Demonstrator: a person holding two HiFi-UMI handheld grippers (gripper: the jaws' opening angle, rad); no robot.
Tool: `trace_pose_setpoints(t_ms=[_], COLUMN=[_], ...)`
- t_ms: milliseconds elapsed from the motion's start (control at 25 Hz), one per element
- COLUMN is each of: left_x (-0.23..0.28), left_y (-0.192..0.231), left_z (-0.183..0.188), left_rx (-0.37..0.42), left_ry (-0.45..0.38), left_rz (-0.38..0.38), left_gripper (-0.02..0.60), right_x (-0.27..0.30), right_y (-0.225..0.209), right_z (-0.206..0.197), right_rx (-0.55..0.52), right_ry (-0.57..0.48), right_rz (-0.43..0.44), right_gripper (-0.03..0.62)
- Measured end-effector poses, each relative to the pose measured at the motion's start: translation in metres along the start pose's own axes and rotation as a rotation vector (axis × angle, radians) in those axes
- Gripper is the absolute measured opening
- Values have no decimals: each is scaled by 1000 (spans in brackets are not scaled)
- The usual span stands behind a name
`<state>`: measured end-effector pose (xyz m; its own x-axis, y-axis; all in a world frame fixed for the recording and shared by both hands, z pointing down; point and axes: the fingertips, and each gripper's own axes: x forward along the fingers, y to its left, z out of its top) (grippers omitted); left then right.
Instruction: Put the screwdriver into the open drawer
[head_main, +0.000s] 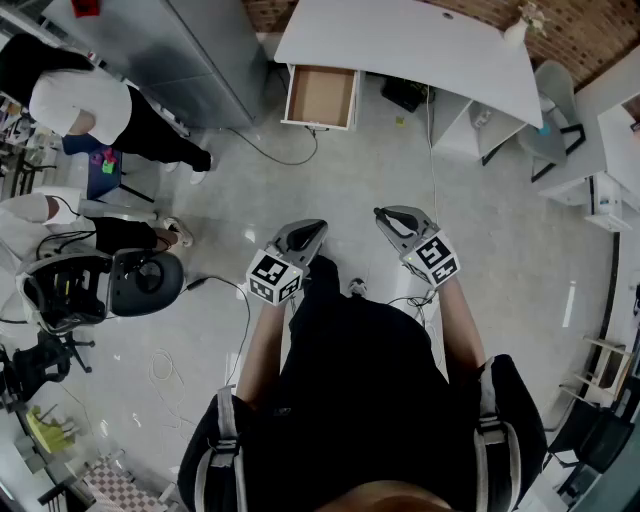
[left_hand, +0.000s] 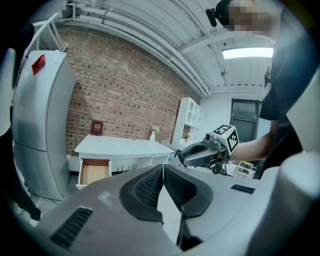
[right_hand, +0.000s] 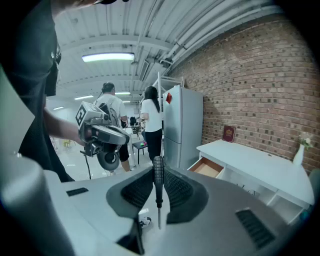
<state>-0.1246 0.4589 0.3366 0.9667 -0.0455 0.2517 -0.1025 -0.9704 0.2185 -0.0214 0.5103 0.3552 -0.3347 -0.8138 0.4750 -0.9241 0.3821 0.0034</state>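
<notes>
Right now your right gripper (right_hand: 158, 169) is clamped on the screwdriver (right_hand: 158, 184) — black handle at the jaw tips, thin shaft running back between the pads. Your left gripper (left_hand: 163, 174) has its jaws pressed together on nothing. The open drawer (head_main: 322, 96) sits far ahead, under the white desk (head_main: 420, 45) — well apart from both grippers
</notes>
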Motion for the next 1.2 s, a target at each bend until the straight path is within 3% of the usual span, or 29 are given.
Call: trace_pose_setpoints(t_ms=[520, 1200], left_x=[18, 34], left_y=[39, 154], left_z=[11, 38], left_rx=[-1, -3], left_ry=[-2, 21], left_rz=[-25, -69], left_gripper=[16, 17], right_x=[28, 115], right_y=[-27, -79], right_z=[8, 56], right_rx=[28, 66], right_ry=[-3, -1], right_rz=[-7, -53], right_gripper=[123, 123])
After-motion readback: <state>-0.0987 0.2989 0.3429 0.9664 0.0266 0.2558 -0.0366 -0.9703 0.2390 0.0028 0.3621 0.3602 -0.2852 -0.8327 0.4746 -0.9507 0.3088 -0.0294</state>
